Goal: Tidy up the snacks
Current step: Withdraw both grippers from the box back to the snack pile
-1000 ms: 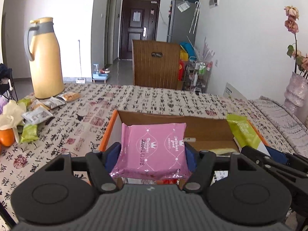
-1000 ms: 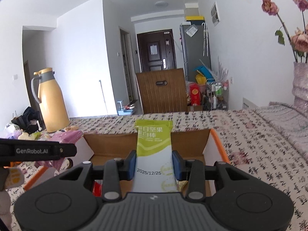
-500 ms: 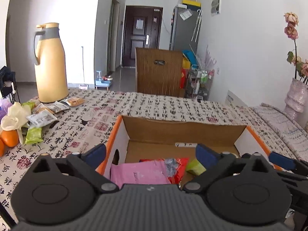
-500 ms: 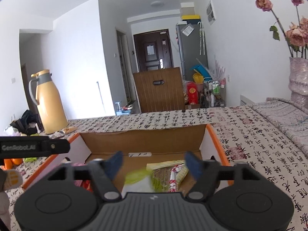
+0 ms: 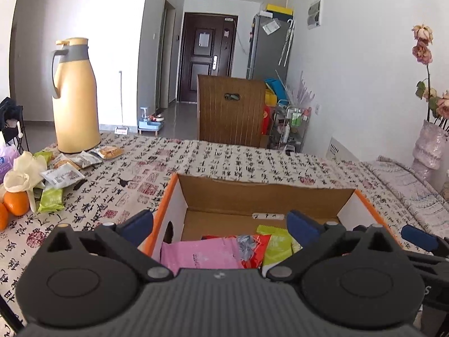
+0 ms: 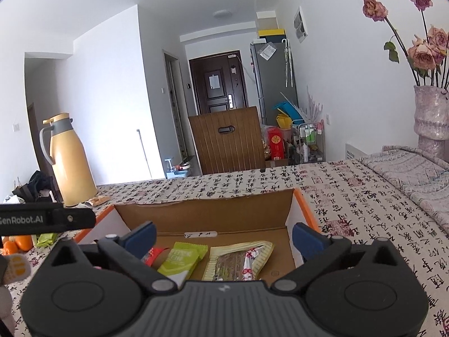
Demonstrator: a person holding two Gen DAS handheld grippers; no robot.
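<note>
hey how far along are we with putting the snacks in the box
Partly done. The cardboard box already holds a pink packet, a green packet and others. Nothing is in hand: the left tongs and right tongs are both open over the box. Left to do: the loose packets by the yellow thermos.

Patterned table [image 5: 224, 163]: box [image 5: 263, 193], flask [image 5: 74, 95], seemingly snack packets [image 5: 63, 175].

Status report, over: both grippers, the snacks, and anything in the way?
Left gripper open, empty. Right gripper open, empty. Pink packet and green packet lie in cardboard box. More snacks wait beside thermos; path unobstructed.
</note>
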